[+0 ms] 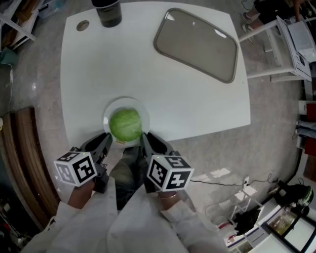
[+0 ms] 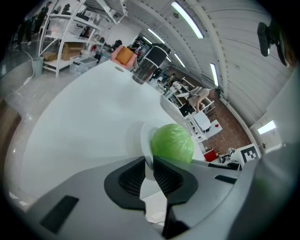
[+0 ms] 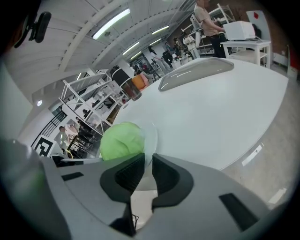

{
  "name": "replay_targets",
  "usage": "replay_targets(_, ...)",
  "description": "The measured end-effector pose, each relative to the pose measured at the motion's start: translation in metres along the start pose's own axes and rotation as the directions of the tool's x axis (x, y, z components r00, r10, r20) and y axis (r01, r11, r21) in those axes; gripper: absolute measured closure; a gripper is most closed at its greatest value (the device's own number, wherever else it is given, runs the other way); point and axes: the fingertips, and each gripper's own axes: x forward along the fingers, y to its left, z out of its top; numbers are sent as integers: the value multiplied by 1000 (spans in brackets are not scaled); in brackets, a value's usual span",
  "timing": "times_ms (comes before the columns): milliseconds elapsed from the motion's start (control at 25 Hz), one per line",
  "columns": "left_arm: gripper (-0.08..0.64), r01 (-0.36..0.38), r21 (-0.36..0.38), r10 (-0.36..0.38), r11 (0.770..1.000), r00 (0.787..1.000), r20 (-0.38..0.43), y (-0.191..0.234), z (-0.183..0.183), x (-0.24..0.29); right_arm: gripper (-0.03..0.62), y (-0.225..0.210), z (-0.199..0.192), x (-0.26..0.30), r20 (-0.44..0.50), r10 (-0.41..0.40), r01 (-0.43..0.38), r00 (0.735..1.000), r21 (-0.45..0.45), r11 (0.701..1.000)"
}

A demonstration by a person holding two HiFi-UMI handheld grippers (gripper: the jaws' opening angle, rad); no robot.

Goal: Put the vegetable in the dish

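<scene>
As left gripper [image 1: 107,139] and right gripper [image 1: 146,140] each pinch the dish [image 1: 109,109] rim, cabbage [image 1: 125,124] between, tray [image 1: 197,43] and cup [image 1: 108,12] far ahead

The white table [image 1: 148,74] carries a dish [image 1: 110,109], a grey tray [image 1: 197,44] and a dark cup [image 1: 108,12].

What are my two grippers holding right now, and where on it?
Both hold the white dish with the green cabbage in it. The left gripper pinches its near-left rim, and the right gripper its near-right rim.
</scene>
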Motion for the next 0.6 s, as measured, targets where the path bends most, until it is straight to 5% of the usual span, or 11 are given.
replay_targets(600, 506, 63, 105, -57, 993, 997, -59, -41, 1, 2, 532, -15, 6, -36, 73, -25, 17, 997, 108, 994)
